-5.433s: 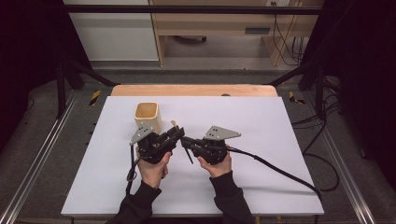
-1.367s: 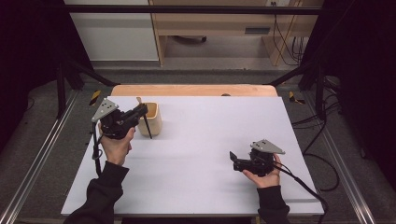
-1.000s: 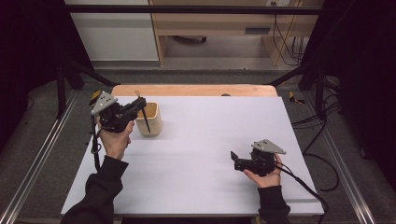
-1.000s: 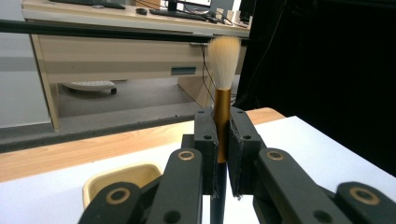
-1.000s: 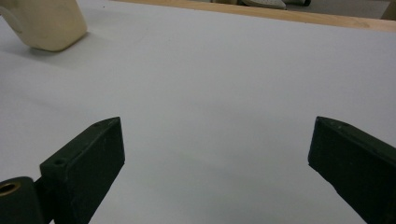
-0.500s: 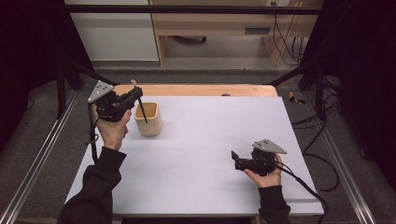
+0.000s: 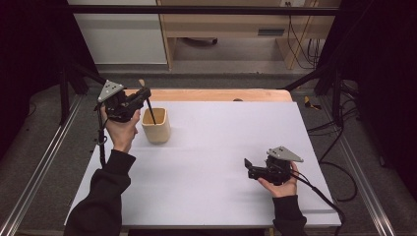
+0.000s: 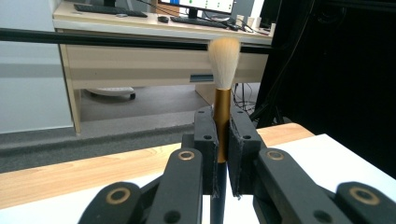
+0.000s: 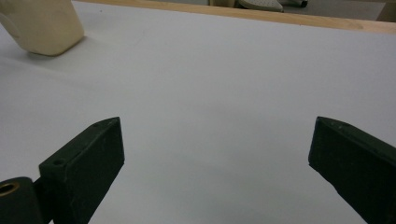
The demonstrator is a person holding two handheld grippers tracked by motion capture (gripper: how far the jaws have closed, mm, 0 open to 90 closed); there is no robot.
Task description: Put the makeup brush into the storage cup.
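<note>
Brush (image 8: 222, 100), light and stiff w/ soft tip, we judge: left gripper (image 8: 222, 154) clamps its ferrule over cup (image 7: 156, 126), right gripper (image 9: 215, 163) gapes idle.

Even light from above, dark surroundings, soft focus up close.

From the high view I see the white counter (image 7: 211, 162) lit bright and flat, with only weak shadows, while both sides fall into black. In the left gripper view the brush (image 8: 223, 88) is rather sharp, but the near fingers (image 8: 205, 140) look blurred. In the right gripper view the picture is dimmer and greyish, and its fingers (image 9: 88, 158) are soft.
</note>
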